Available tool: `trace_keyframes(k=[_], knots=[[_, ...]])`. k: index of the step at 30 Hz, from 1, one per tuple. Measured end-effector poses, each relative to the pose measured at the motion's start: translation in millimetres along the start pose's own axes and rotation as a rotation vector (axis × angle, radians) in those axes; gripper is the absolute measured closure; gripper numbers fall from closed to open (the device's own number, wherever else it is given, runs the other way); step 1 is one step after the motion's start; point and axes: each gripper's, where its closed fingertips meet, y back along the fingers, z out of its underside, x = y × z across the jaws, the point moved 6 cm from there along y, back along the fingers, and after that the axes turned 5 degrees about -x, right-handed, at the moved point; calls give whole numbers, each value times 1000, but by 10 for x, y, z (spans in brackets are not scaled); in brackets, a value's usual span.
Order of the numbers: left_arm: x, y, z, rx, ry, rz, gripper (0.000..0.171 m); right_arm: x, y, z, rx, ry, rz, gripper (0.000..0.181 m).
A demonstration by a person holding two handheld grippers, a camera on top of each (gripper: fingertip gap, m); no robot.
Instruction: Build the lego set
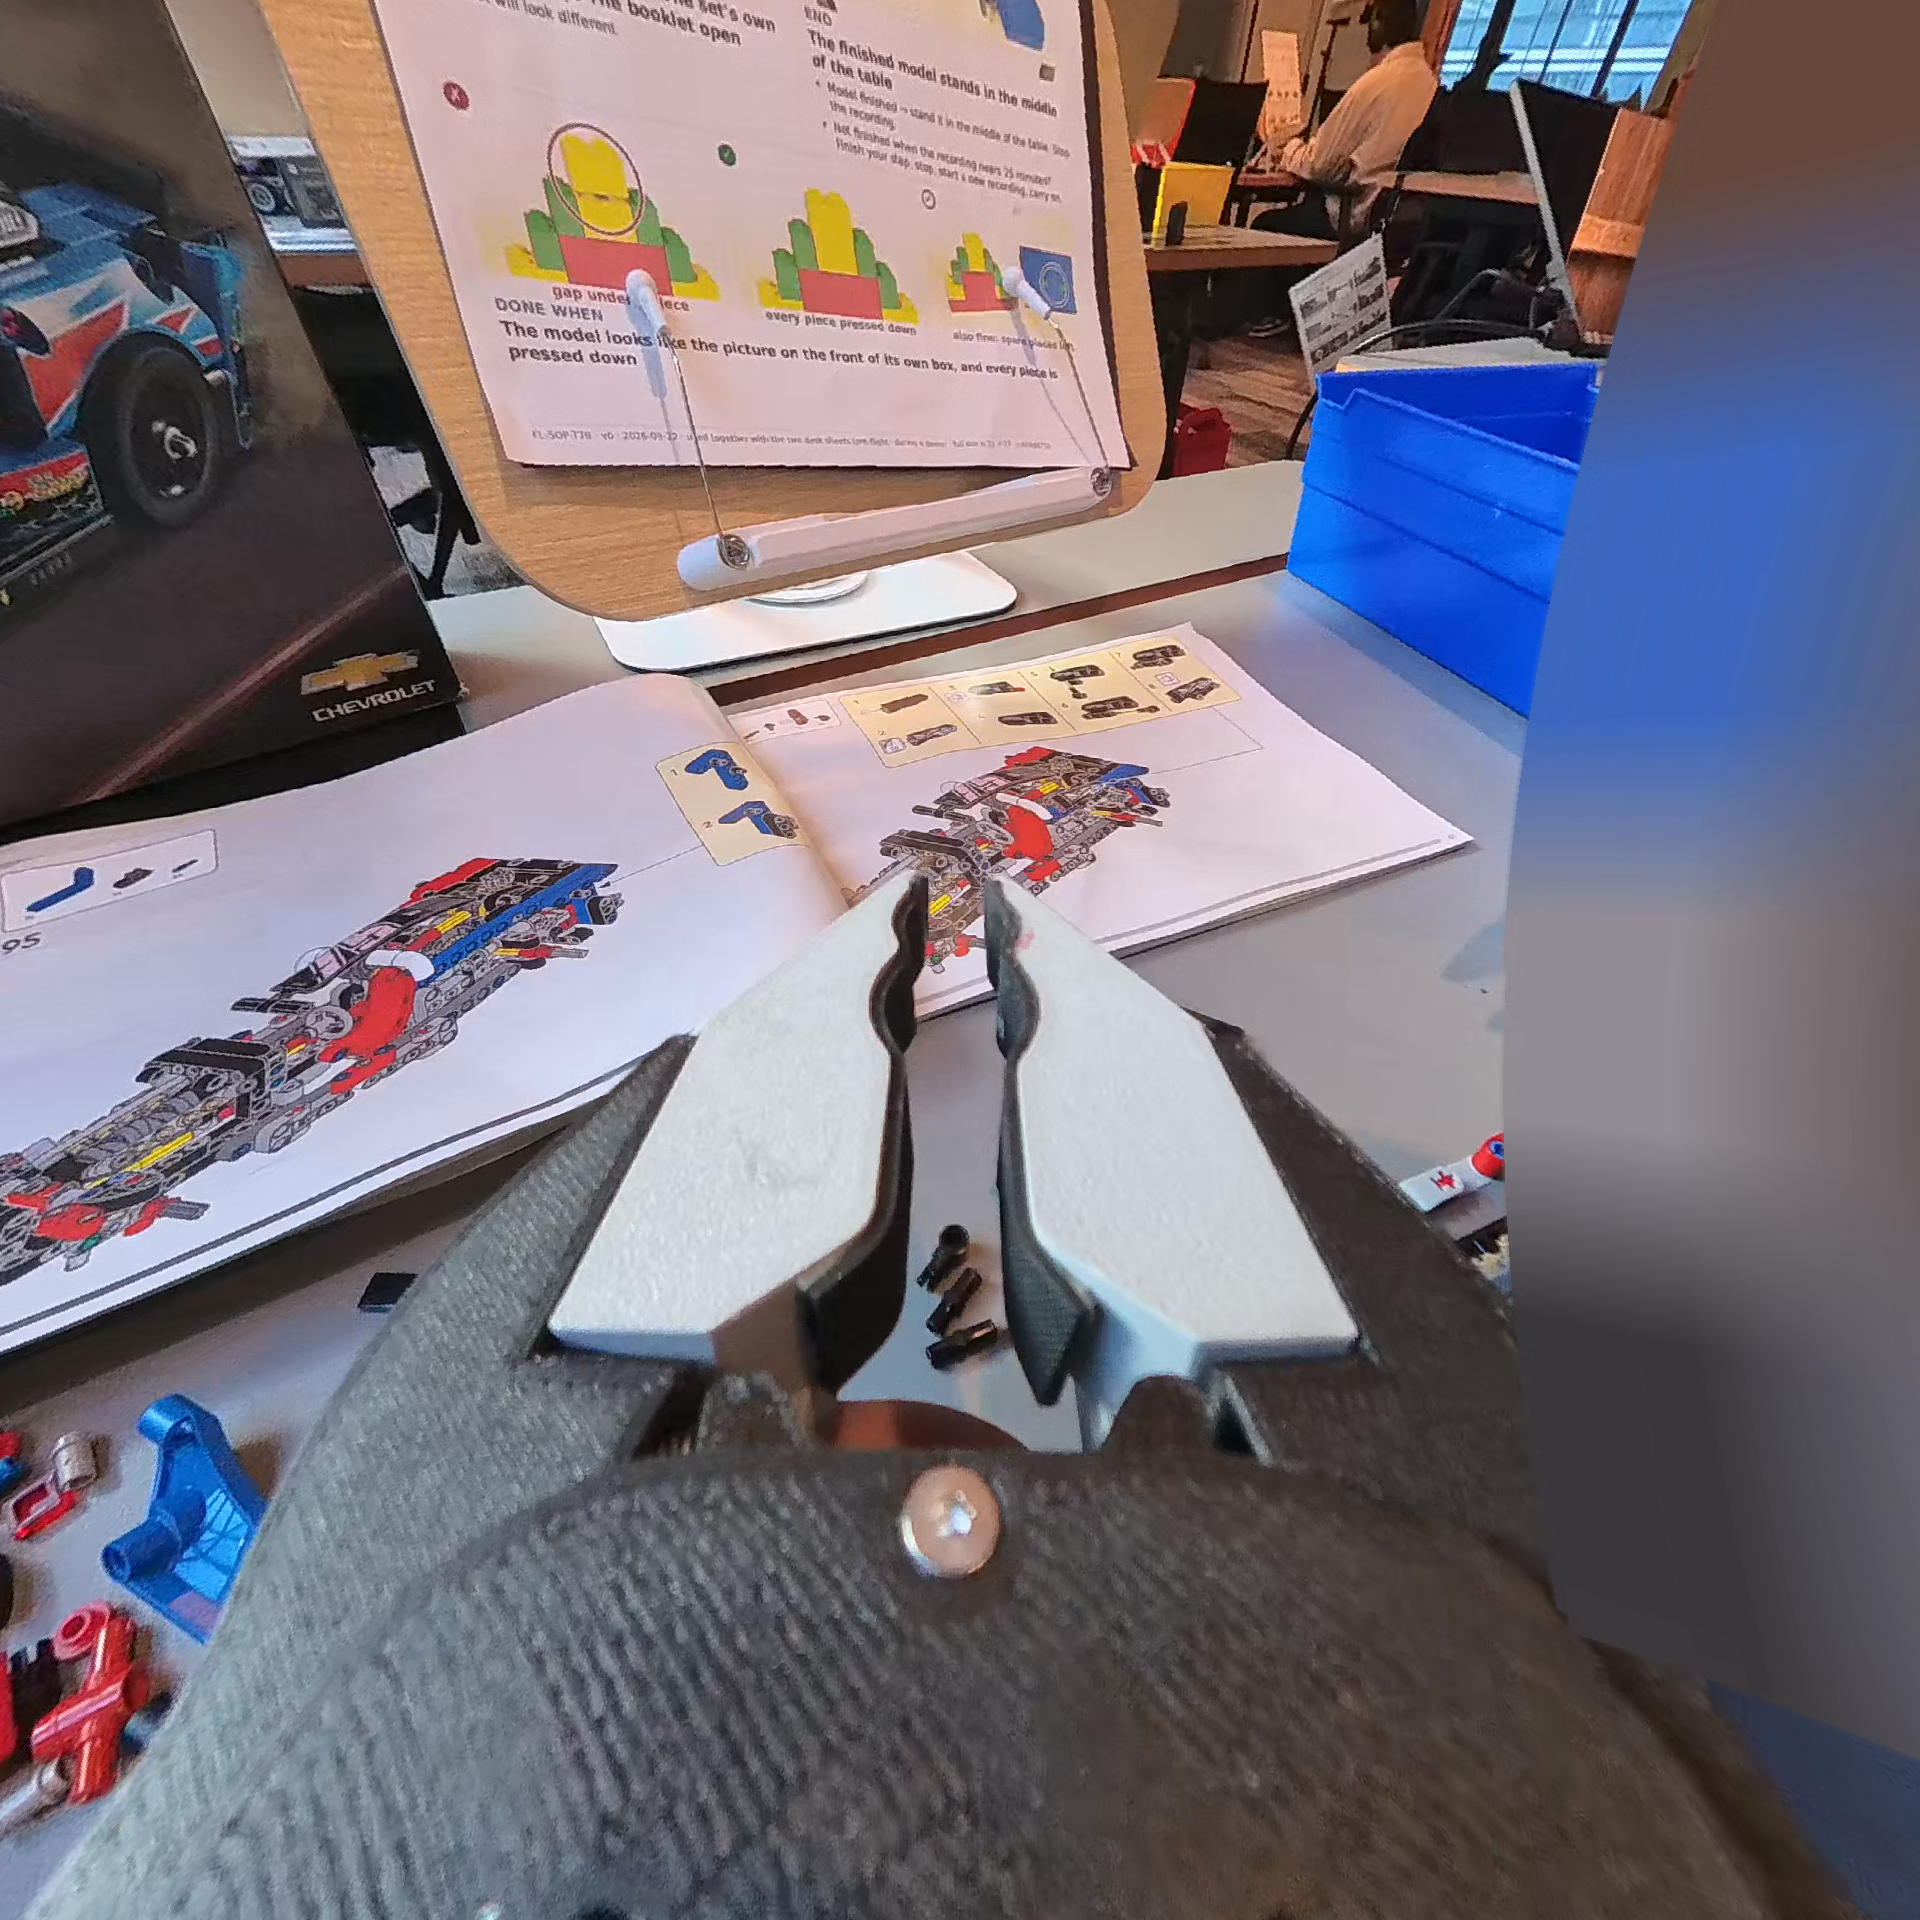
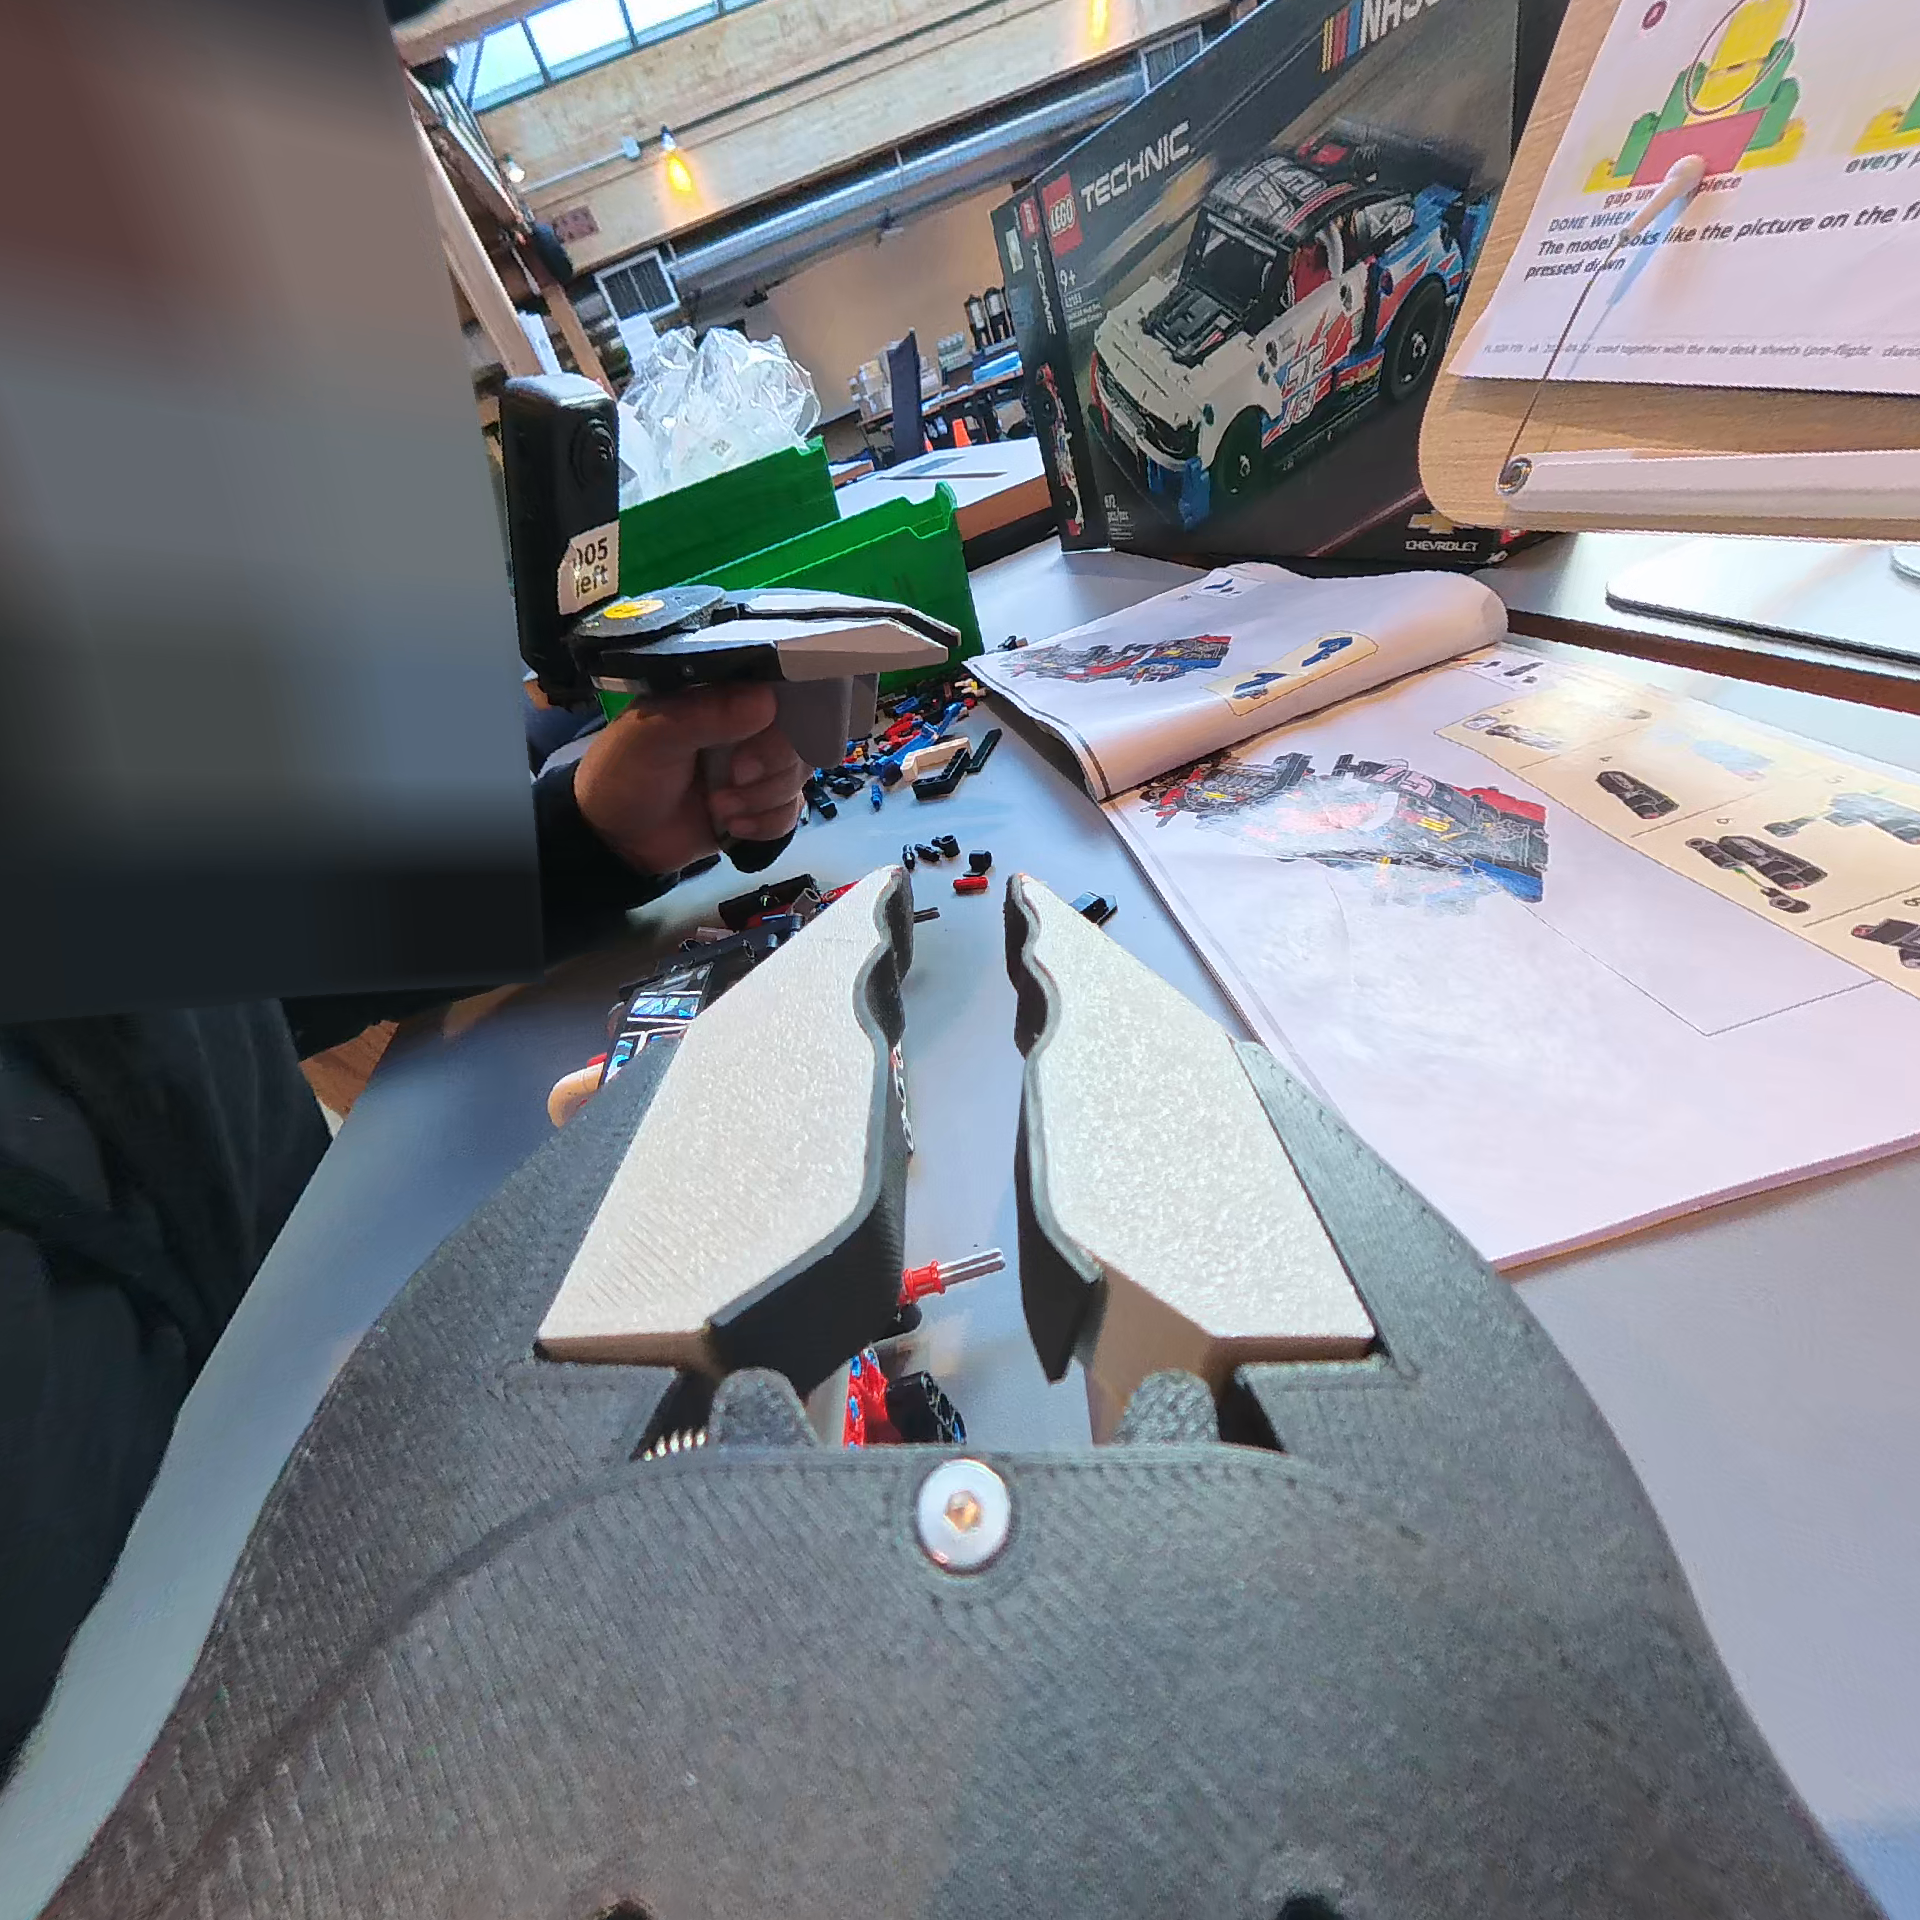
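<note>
My left gripper (image 1: 954,902) hovers over the near edge of the open instruction booklet (image 1: 416,987). Its jaws stand a narrow gap apart with nothing between them. Three small black pins (image 1: 956,1294) lie on the table beneath it. A blue angled piece (image 1: 187,1507) and red pieces (image 1: 88,1683) lie at the lower left. My right gripper (image 2: 961,894) is open and empty above the grey table. A red pin with a grey shaft (image 2: 945,1273) lies under it. The left gripper (image 2: 769,634) also shows in the right wrist view, held in a hand.
The set's box (image 2: 1278,312) stands at the back beside a wooden stand with an instruction sheet (image 1: 779,260). A blue bin (image 1: 1444,499) is at the right. A green bin (image 2: 831,561) is at the left, with loose pieces (image 2: 904,738) scattered before it. A stickered black assembly (image 2: 665,1013) lies by my right gripper. Some 20 cm of space lies between my two pairs of fingers. The right gripper is farther from the blue angled piece (image 1: 187,1507), some 35 cm, than the left, some 20 cm.
</note>
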Motion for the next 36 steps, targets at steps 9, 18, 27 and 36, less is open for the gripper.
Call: trace_keyframes(k=[9, 18, 27, 36], knots=[[-9, -9, 11, -5, 20, 10, 164, -2, 0, -1, 2, 1, -1, 167], [58, -68, 42, -35, -2, 23, 163, -40, -50, 7, -18, 42, -9, 168], [278, -22, -31, -36, -179, -13, 162, -13, -91, -6, -24, 83, 51, 170], [125, 1271, -305, -163, -211, -31, 154, -8, 28, 32, -43, 130, 159, 171]])
